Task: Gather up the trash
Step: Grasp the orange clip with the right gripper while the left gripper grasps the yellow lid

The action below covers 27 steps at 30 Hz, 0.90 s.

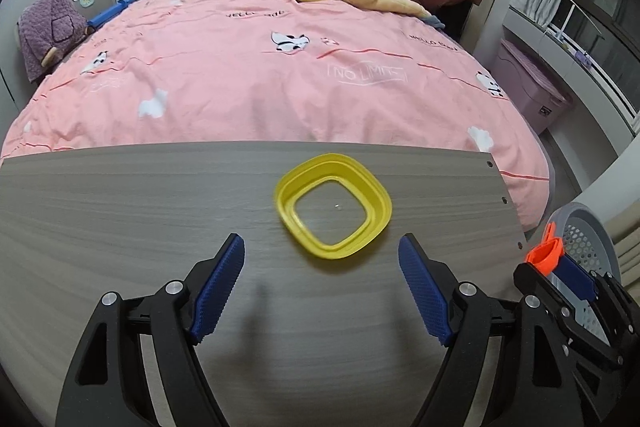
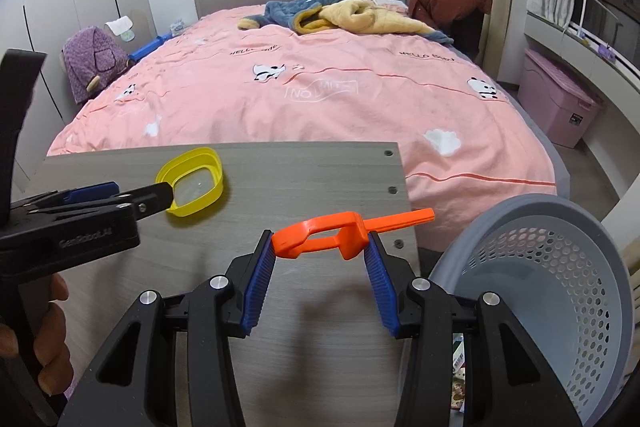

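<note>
the right gripper (image 2: 320, 247) is closed partway on an orange plastic clip (image 2: 320, 231), its ribbed blue pads (image 2: 262, 283) pinching the looped end while the flat handle juts out to the right, over the edge of the grey wood-grain board (image 2: 280, 187). the left gripper (image 1: 320, 287) stands wide open and holds nothing; its jaws hover over the board just short of a yellow plastic ring (image 1: 332, 207), a rounded-square, stepped rim with an open middle that lies flat on the board. beside the board's right edge sits the grey laundry-style bin (image 2: 560, 287), smooth-rimmed, its wall perforated with small round holes, mouth tilted toward the camera.

the clip is hard, slick and irregular, and it is held only at its edges, so it could twist or pop out of the pads before it is over the bin, landing on the floor or the pink quilt (image 2: 320, 99). the thin yellow ring could skid on the smooth board if one jaw reaches it first.
</note>
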Each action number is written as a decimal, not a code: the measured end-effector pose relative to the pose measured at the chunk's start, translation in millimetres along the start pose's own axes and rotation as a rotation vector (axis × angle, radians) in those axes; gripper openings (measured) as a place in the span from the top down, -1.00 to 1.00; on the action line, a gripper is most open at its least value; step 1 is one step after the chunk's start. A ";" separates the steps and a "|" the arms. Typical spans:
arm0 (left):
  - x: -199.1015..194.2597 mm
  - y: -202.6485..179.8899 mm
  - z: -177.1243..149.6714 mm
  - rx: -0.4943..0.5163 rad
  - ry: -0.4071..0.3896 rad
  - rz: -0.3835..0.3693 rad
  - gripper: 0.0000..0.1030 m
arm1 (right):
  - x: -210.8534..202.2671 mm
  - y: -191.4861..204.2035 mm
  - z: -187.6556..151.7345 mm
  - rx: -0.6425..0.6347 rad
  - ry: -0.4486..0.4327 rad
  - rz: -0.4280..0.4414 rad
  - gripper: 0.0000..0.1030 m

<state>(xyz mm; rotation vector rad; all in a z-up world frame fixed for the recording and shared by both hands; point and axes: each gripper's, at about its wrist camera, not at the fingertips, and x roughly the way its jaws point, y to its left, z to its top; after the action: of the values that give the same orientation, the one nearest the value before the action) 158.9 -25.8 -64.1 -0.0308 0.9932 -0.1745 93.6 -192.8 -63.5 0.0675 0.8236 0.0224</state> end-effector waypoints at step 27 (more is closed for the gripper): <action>60.4 -26.9 24.3 0.044 0.111 0.064 -0.49 | 10.9 -22.7 10.1 0.046 -0.014 0.039 0.13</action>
<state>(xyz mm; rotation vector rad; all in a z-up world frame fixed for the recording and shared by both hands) 207.9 -63.3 -98.1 0.0517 1.0995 -0.1403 108.3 -215.5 -66.2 0.1272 0.8087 0.0400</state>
